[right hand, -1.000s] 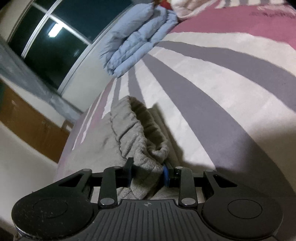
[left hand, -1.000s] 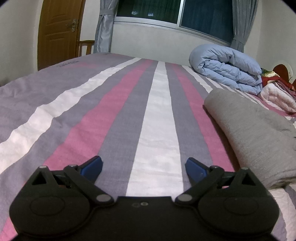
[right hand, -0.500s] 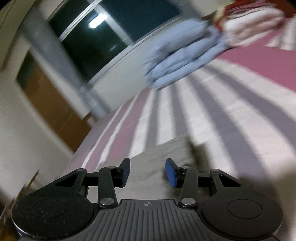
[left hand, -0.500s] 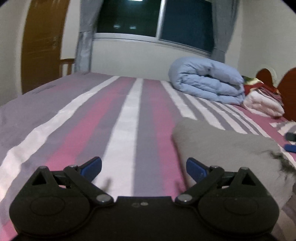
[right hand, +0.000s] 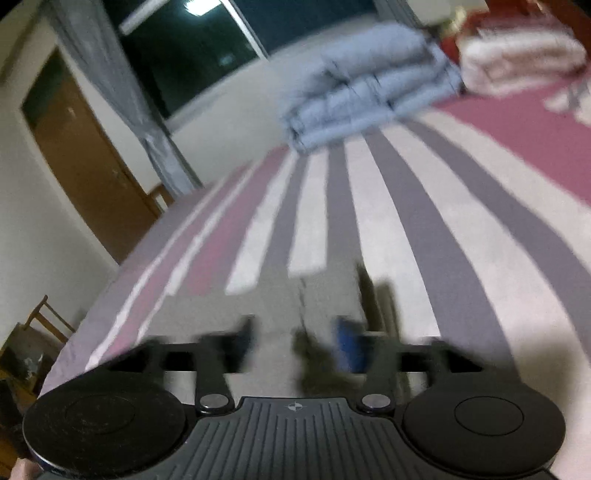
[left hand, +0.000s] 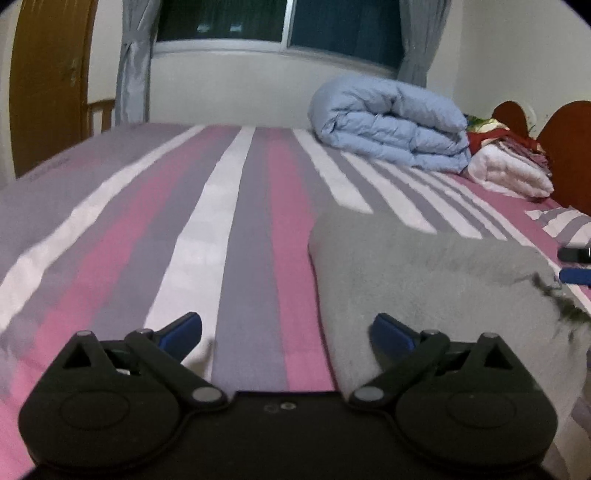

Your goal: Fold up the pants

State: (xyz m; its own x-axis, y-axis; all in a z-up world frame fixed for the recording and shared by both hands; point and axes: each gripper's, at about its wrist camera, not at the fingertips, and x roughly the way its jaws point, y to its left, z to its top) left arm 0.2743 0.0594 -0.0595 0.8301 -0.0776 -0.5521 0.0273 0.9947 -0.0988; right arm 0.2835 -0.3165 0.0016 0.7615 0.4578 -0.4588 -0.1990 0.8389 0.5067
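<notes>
Dark window [left hand: 280,22] w/ grey curtains [left hand: 133,62] — wooden door [left hand: 48,74] left, white walls.

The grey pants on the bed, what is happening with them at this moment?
A person with a gripper in each hand is folding the grey pants on the striped bed. The pants lie in a folded bundle. The right gripper has just been opening its jaws and nothing is pinched between them now. The left gripper is open too, beside the bundle's edge. Neither holds the cloth.
</notes>
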